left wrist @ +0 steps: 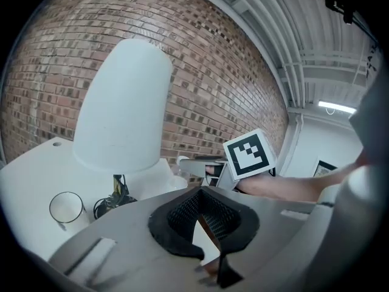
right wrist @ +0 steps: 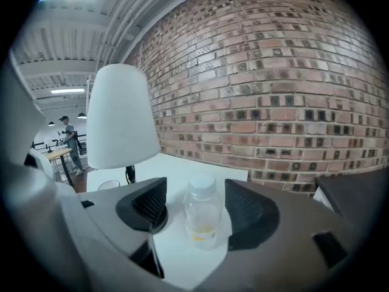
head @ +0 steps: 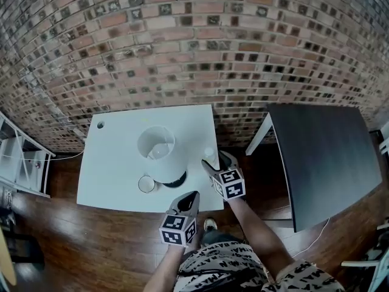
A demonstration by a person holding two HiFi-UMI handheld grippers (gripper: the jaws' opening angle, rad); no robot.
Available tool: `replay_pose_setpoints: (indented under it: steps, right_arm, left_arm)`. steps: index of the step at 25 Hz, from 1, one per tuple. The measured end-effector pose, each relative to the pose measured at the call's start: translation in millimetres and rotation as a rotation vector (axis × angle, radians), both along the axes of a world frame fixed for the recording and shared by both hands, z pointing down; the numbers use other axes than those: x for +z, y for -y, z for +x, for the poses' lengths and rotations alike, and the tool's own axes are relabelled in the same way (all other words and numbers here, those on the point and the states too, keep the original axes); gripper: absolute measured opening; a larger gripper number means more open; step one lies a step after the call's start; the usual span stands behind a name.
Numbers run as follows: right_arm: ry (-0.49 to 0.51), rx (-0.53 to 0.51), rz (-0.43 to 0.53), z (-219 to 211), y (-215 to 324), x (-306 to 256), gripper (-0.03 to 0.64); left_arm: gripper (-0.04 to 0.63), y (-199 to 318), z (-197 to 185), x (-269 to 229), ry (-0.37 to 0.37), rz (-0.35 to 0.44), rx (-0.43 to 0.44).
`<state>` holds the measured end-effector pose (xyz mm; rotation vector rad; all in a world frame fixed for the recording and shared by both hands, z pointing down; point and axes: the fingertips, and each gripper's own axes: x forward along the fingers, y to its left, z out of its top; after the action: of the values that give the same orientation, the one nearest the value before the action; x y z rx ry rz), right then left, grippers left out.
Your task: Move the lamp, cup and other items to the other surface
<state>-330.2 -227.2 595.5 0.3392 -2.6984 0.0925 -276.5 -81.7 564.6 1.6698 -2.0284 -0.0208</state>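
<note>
A lamp with a white shade (head: 159, 152) stands on the white table (head: 115, 157), with a clear cup (head: 146, 184) at its front left. A small clear bottle (head: 209, 152) with a white cap stands near the table's right edge. My right gripper (head: 217, 160) is open around that bottle (right wrist: 202, 215), one pad on each side with gaps to both. My left gripper (head: 191, 197) hovers over the table's front edge, shut and empty. Ahead of it in the left gripper view are the lamp (left wrist: 124, 108) and the cup (left wrist: 65, 208), both to the left.
A bare black table (head: 328, 151) stands to the right, with a gap of wood floor between the two tables. A brick wall (head: 194, 53) runs behind both. A white shelf unit (head: 21, 163) is at the far left. The lamp's cord coils at its base (left wrist: 112, 202).
</note>
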Motion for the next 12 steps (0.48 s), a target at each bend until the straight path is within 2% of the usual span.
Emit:
replay_pose_setpoints:
  steps: [9,12]
  right_arm:
    - [-0.048,-0.036,0.015,-31,17,24,0.309]
    - [-0.061,-0.047,0.04,-34,16,26,0.272]
  left_arm:
    - [0.003,20,-13,14,-0.013,-0.017,-0.027]
    - [0.003,22,-16,14,-0.014,-0.019,-0.032]
